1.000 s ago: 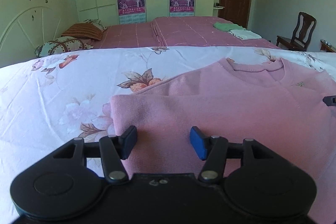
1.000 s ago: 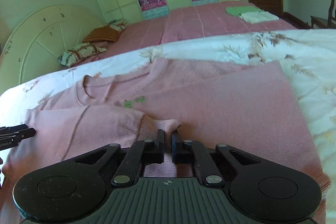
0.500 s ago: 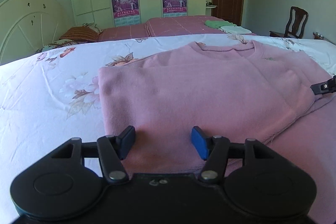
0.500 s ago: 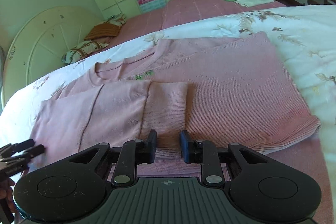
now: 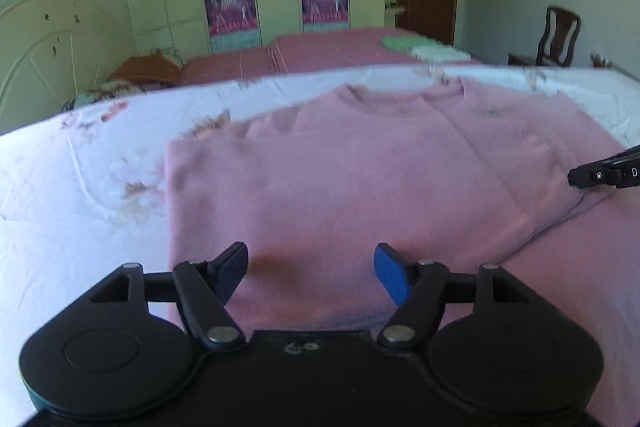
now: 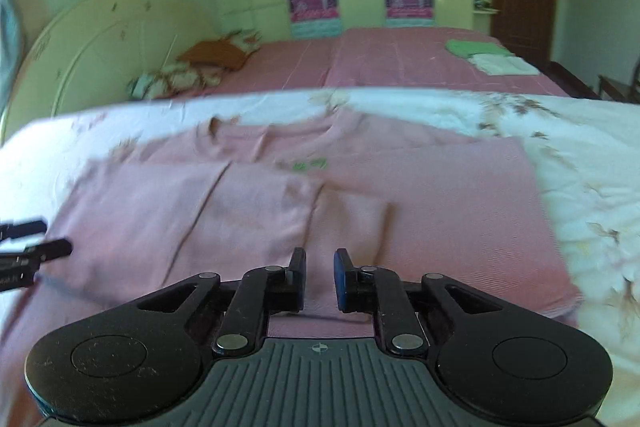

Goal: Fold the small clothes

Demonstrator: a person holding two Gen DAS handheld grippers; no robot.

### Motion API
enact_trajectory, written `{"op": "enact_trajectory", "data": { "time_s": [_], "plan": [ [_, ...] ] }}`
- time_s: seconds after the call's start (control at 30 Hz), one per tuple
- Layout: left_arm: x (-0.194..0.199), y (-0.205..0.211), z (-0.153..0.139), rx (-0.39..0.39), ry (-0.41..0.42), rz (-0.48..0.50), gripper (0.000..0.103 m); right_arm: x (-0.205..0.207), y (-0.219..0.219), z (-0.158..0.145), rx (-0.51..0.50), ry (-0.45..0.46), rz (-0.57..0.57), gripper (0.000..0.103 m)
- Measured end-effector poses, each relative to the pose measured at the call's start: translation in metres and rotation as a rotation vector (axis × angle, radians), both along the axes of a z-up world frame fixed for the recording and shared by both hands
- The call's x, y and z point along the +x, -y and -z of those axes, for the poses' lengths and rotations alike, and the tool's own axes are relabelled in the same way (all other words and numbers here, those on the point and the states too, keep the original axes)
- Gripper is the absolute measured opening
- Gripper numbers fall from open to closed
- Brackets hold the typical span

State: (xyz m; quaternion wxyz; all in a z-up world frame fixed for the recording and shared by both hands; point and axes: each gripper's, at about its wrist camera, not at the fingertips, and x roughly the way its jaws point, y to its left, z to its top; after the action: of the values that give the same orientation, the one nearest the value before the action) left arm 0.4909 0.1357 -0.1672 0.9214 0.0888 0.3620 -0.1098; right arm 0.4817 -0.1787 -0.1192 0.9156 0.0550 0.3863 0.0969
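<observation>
Currently pink sweater (image 5: 360, 187) lies straight ahead of both claws, long axis left-right; left gripper (image 5: 311, 273) released wide, right gripper (image 6: 320, 279) parted, empty, nearer folded sleeve (image 6: 352, 227).

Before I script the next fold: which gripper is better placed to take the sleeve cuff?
Right, probably. The right gripper sits open right at the folded sleeve's cuff; the left gripper is over the pink sweater body.

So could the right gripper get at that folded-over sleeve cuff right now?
Probably yes: the right gripper is open and empty, the sleeve cuff lies flat on the pink sweater just ahead, nothing between.
</observation>
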Motion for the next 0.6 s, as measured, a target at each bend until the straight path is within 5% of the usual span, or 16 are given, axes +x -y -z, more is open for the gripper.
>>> {"op": "enact_trajectory", "data": {
  "time_s": [0.03, 0.27, 0.4, 0.47, 0.53, 0.6],
  "plan": [
    [0.000, -0.001, 0.000, -0.016, 0.017, -0.010, 0.070, 0.008, -0.005, 0.014, -0.026, -0.059, -0.021, 0.014],
    [0.042, 0.033, -0.024, -0.089, 0.080, 0.026, 0.072, 0.046, -0.004, -0.008, 0.054, 0.049, 0.010, 0.014],
    [0.071, 0.055, 0.002, -0.063, -0.022, 0.007, 0.085, 0.085, -0.028, 0.018, -0.024, -0.035, -0.013, 0.014],
    [0.068, 0.051, 0.007, -0.080, -0.020, -0.001, 0.085, 0.083, -0.034, 0.021, -0.089, -0.005, -0.041, 0.016],
    [0.052, 0.045, -0.008, -0.078, 0.014, -0.016, 0.069, 0.079, -0.033, 0.015, -0.111, -0.018, -0.042, 0.019],
    [0.031, 0.039, -0.021, -0.111, 0.050, -0.010, 0.077, 0.062, -0.024, 0.001, -0.070, 0.025, -0.045, 0.035]
  ]
}}
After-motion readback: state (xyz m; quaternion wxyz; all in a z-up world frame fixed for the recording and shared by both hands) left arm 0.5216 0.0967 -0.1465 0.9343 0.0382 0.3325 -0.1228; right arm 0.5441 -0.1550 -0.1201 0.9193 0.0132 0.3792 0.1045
